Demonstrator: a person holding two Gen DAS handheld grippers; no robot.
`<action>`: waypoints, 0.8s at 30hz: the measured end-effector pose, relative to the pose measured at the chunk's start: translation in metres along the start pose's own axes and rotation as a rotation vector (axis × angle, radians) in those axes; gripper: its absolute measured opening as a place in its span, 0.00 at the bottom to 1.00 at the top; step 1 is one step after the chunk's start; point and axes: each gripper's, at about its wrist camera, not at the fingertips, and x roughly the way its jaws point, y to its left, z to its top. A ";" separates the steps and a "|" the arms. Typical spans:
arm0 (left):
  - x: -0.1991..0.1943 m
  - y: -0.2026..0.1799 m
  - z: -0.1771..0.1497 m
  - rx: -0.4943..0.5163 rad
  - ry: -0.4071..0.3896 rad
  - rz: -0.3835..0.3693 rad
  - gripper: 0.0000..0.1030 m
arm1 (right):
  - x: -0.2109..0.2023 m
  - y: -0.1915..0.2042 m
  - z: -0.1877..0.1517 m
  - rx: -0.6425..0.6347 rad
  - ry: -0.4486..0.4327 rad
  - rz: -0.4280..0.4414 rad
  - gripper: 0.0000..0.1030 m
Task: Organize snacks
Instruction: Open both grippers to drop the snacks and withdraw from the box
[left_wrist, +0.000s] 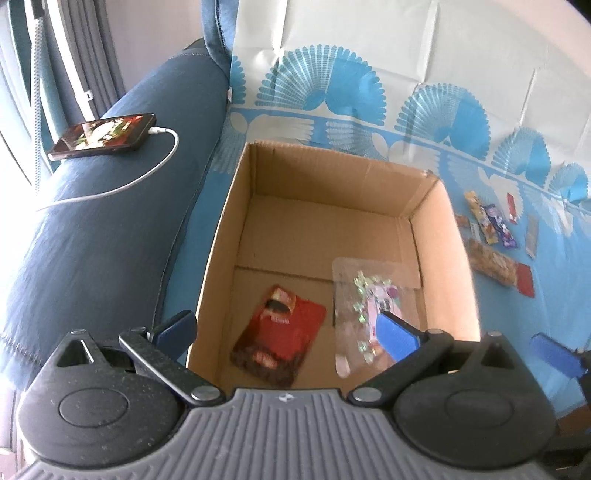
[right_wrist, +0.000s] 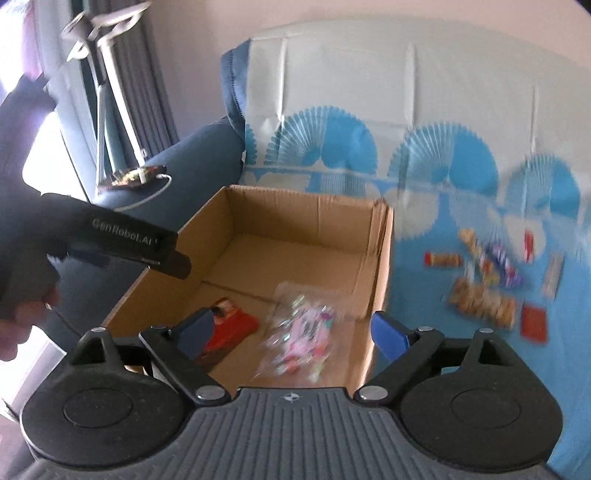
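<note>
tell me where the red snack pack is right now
The red snack pack lies flat on the floor of the cardboard box, near its front-left corner in the left wrist view, just left of the clear candy bag.

Home living room, blue sofa (left_wrist: 92, 229), curtains (left_wrist: 85, 48)

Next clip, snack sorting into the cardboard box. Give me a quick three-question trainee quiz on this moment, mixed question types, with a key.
1. True or false: the red packet lies inside the cardboard box.
2. Multiple choice: the phone rests on A) the box floor, B) the blue sofa arm, C) the patterned cloth.
3. Fill in: both the left gripper and the right gripper have jaws standing ____.

Key: 1 true; 2 B; 3 open. The clear candy bag also sits in the box, while the remaining snacks lie on the cloth outside it.
</note>
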 end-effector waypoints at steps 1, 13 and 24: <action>-0.005 -0.002 -0.004 0.002 -0.001 0.001 1.00 | -0.005 0.000 -0.002 0.019 0.005 0.003 0.91; -0.054 -0.023 -0.041 0.050 -0.028 -0.012 1.00 | -0.053 0.005 -0.021 0.053 -0.048 0.009 0.92; -0.069 -0.055 -0.034 0.125 -0.053 -0.009 1.00 | -0.064 -0.030 -0.025 0.189 -0.090 -0.002 0.93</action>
